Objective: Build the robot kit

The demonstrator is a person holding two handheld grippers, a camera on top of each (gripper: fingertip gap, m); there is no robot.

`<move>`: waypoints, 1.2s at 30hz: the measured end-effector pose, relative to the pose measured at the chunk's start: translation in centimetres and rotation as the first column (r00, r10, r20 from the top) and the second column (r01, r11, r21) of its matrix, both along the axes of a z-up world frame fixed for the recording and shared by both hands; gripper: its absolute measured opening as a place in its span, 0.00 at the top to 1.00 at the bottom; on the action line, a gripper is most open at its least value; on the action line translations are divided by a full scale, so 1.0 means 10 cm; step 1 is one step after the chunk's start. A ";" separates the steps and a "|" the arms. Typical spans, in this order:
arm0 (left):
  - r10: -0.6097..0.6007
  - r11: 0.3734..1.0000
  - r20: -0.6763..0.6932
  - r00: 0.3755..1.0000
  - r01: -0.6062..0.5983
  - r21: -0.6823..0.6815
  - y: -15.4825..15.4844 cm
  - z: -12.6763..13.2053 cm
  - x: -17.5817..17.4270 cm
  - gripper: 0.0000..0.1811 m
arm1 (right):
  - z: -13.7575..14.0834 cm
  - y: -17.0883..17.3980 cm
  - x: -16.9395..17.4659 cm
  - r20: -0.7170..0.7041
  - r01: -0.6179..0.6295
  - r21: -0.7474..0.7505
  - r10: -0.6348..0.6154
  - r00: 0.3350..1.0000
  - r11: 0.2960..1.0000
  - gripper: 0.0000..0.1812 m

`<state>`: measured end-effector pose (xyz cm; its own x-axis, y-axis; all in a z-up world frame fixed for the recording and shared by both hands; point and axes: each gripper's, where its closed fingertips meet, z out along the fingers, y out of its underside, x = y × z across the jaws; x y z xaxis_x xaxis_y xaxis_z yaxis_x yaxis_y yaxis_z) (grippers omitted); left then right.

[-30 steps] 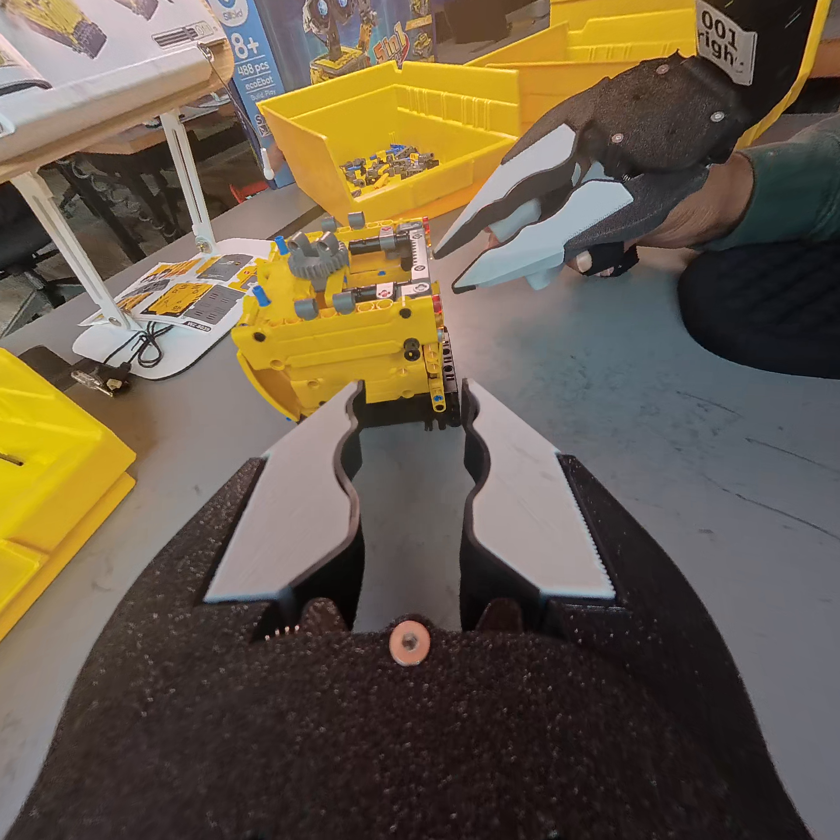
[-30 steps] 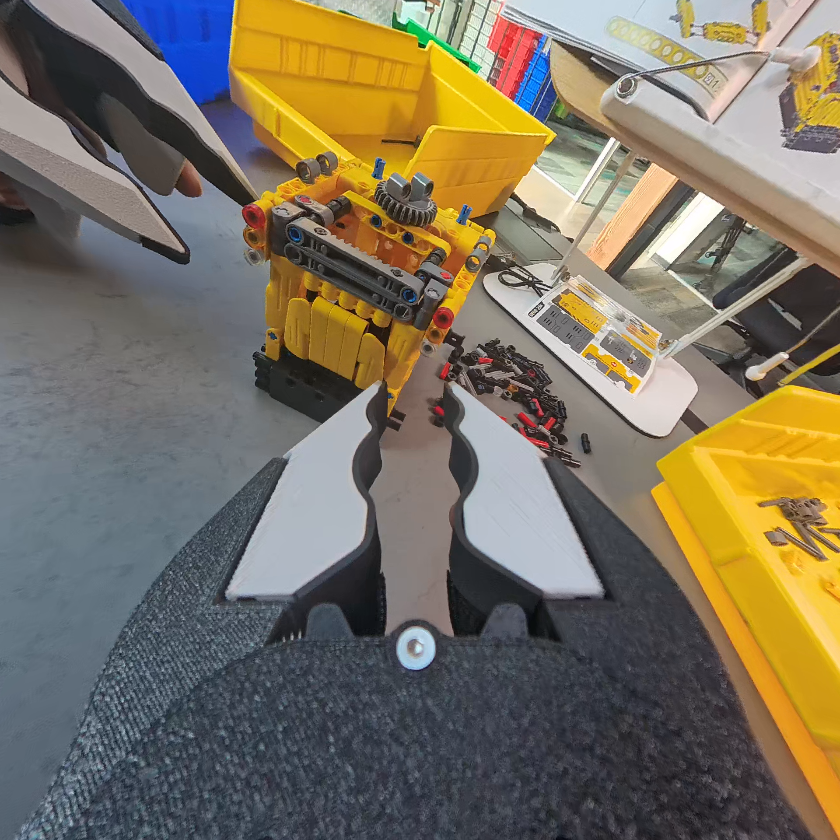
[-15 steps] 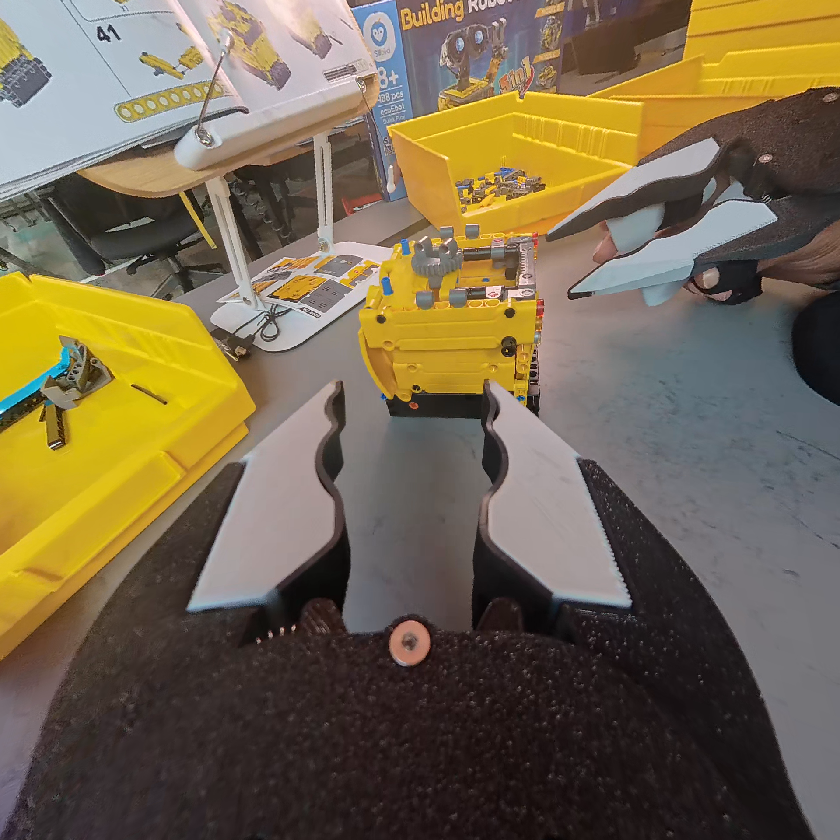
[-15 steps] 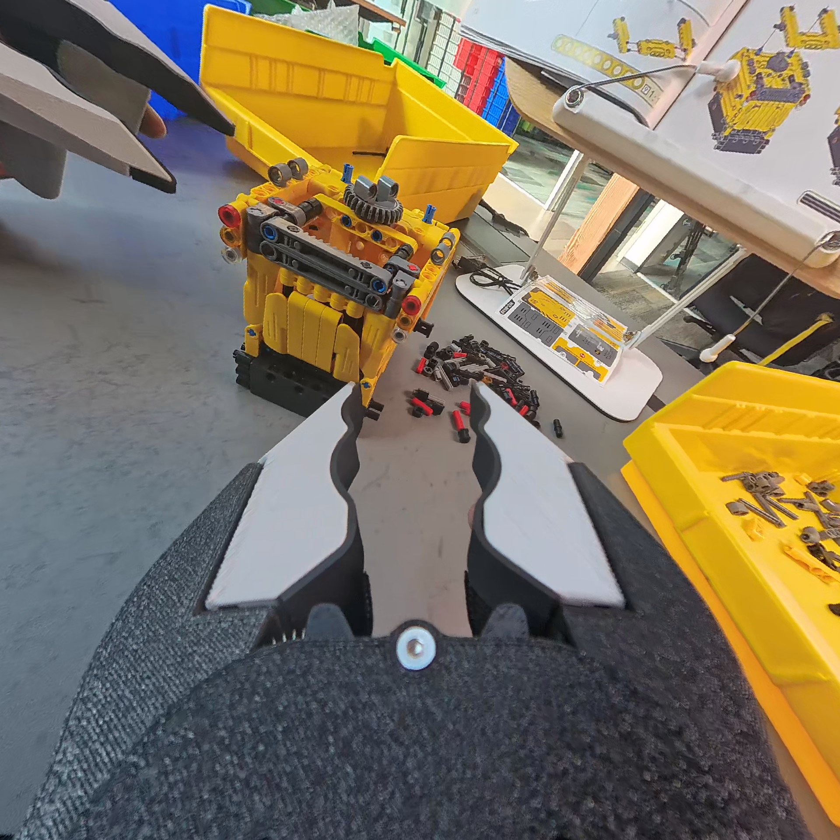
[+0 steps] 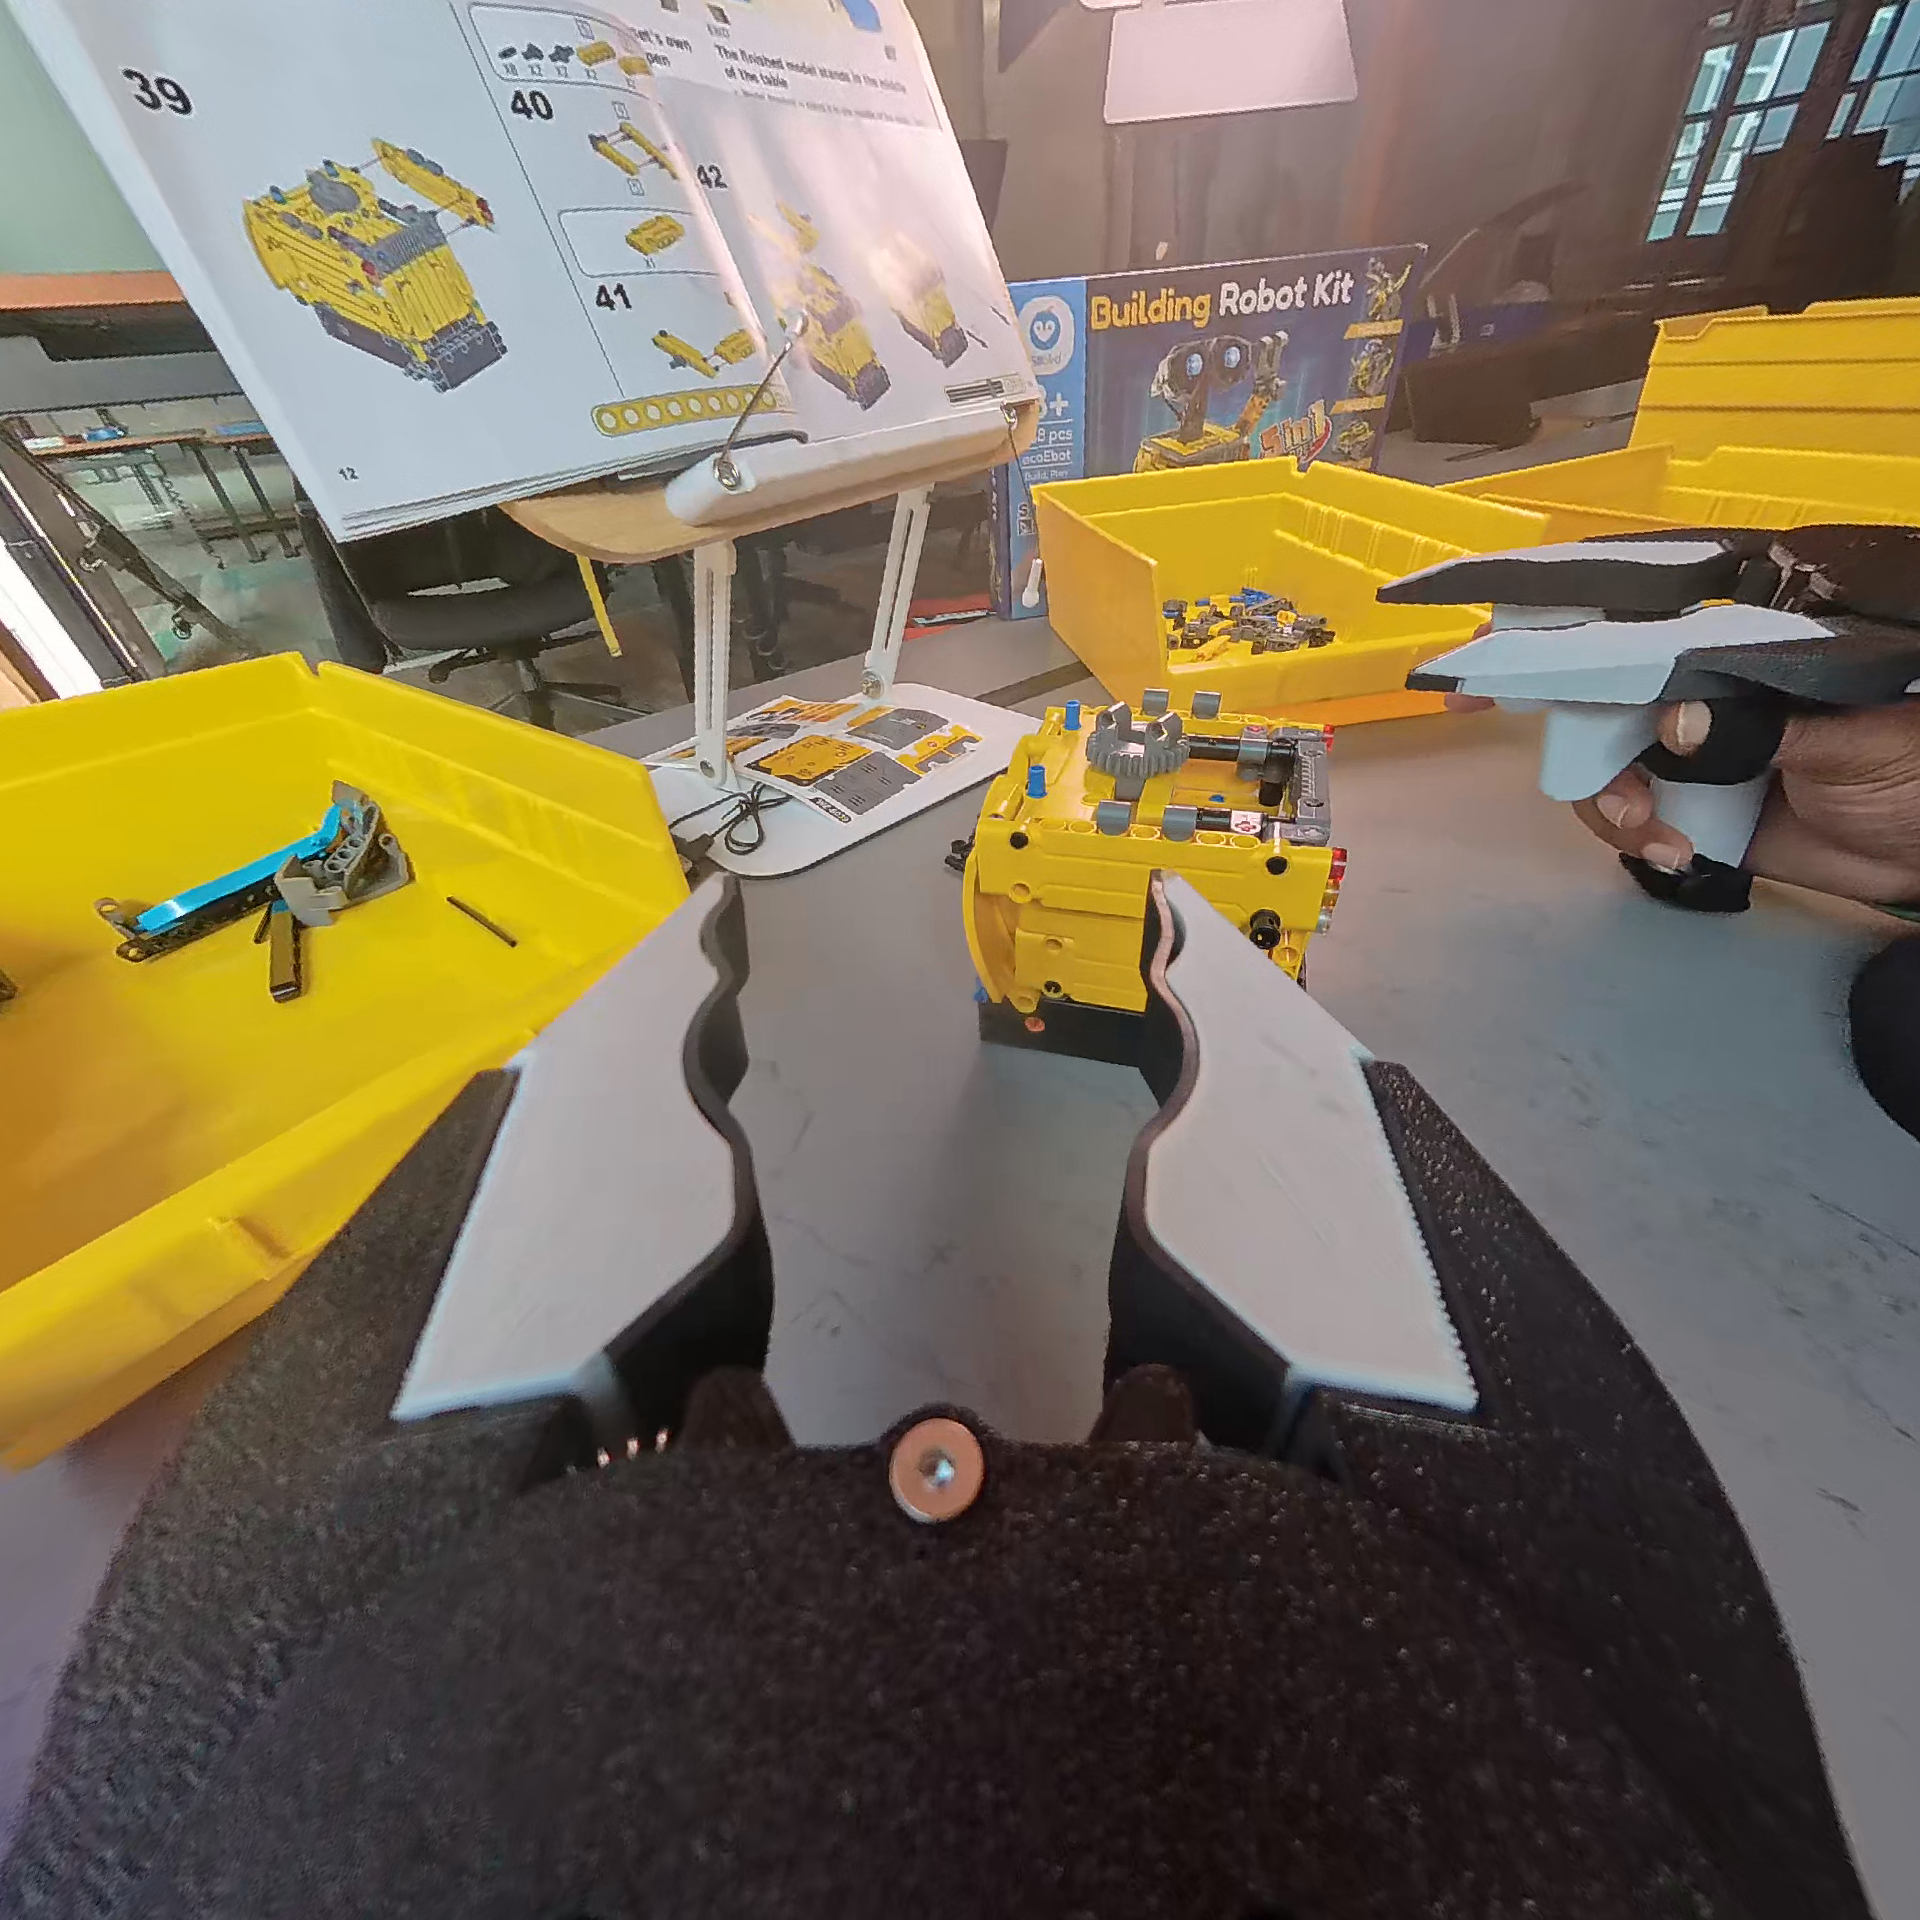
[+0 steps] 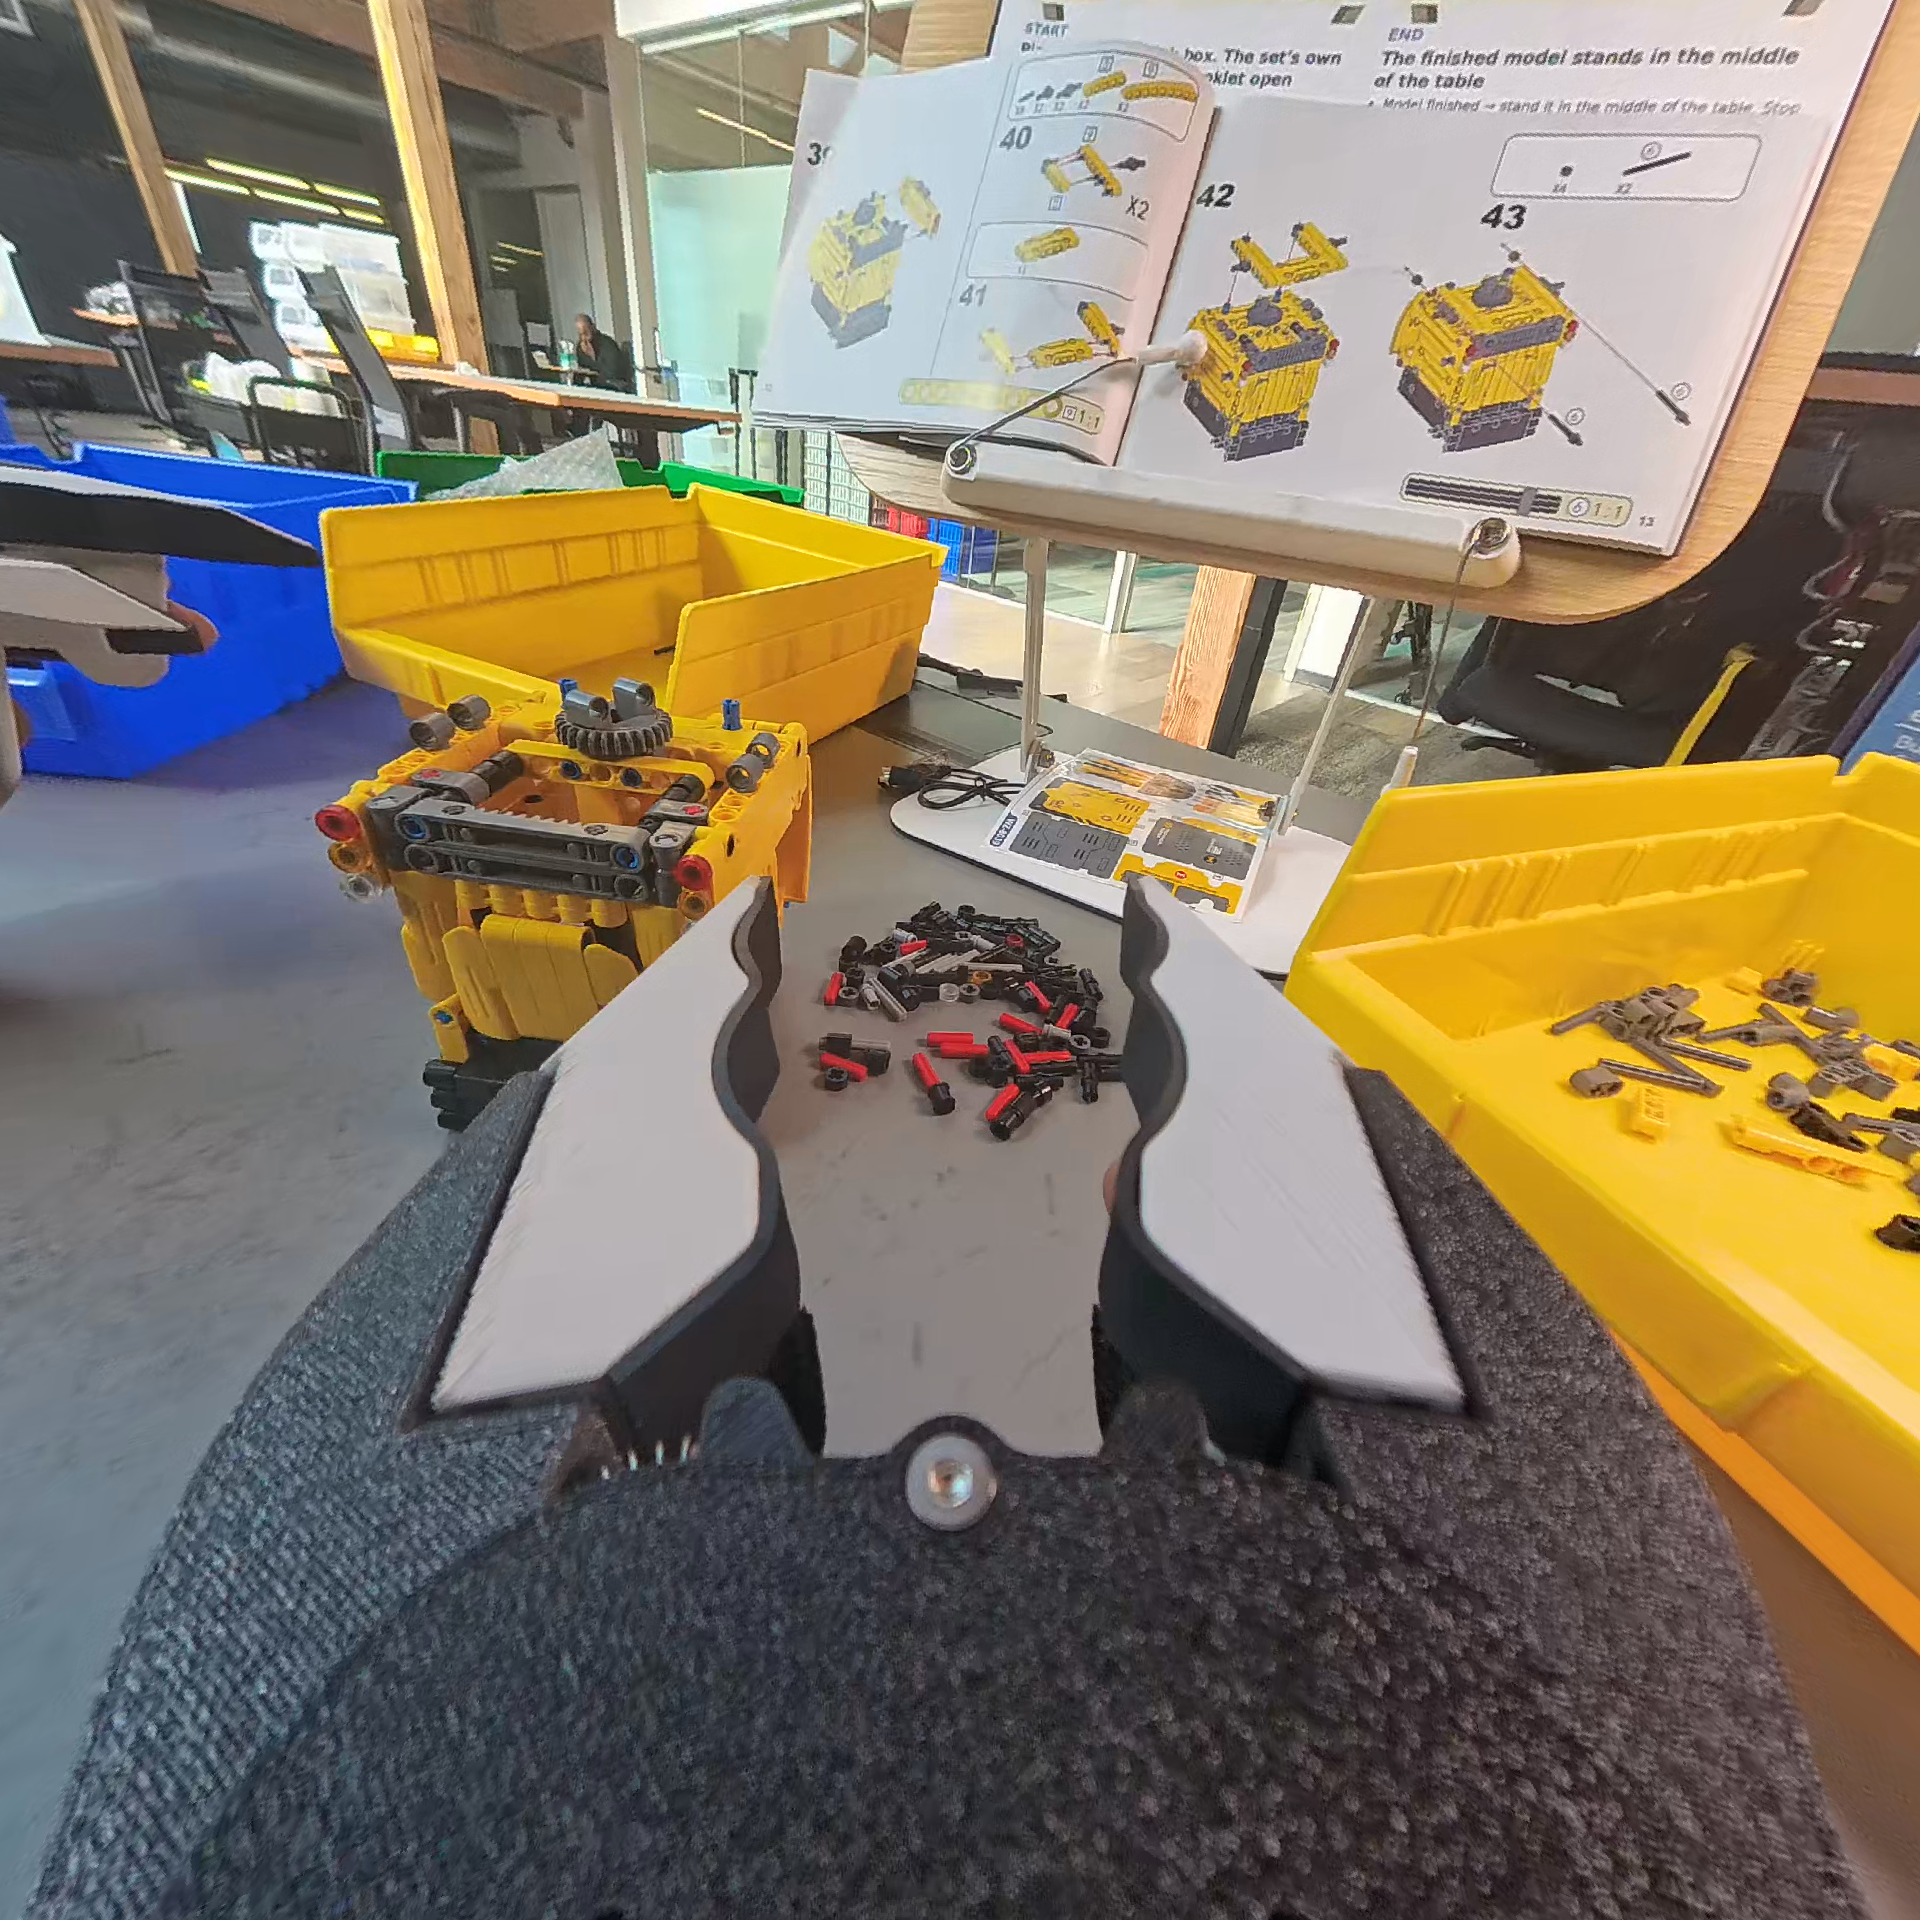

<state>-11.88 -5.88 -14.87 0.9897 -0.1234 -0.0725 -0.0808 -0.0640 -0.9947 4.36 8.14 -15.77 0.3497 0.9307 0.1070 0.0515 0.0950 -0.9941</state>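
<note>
Vs 1 s ago: both tongs pulled back from the model and spread wider; L view now takes in the L bin and the whole booklet, R view now centres on the loose pin pile, not the model. L to R in L view: yellow bin (image 5: 312,1039) w/ a blue beam and grey bits, just beside the L finger; instruction booklet (image 5: 499,239) open on a white stand (image 5: 717,665); left tongs (image 5: 940,904) wide open, holding nothing, above the grey table (image 5: 1558,1143); yellow brick model (image 5: 1081,894) upright on its black base, just past the R fingertip, which overlaps its near face in view, contact can't tell. Grey gear on top faces up; black rack beam along the top edge runs near-to-far. Model is roughly cubic, no clear long axis. Behind it a second yellow bin (image 5: 1122,582) w/ small parts and a blue kit box (image 5: 1226,353). Far R: right tongs (image 5: 1403,644) in a hand (image 5: 1829,790), tips apart, empty, pointing L above the model, well apart from it. R view: right tongs (image 6: 951,904) open, empty, framing a pile of black/red pins (image 6: 966,1018) on the table; model (image 6: 561,862) to the L, toothed beam side facing the cam.
</note>
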 end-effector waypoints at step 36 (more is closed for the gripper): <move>0.071 0.997 -0.035 0.997 -0.070 0.012 0.15 -0.05 -0.12 0.61 | 0.67 0.30 -0.14 -0.091 0.109 0.019 -0.107 0.990 0.994 0.65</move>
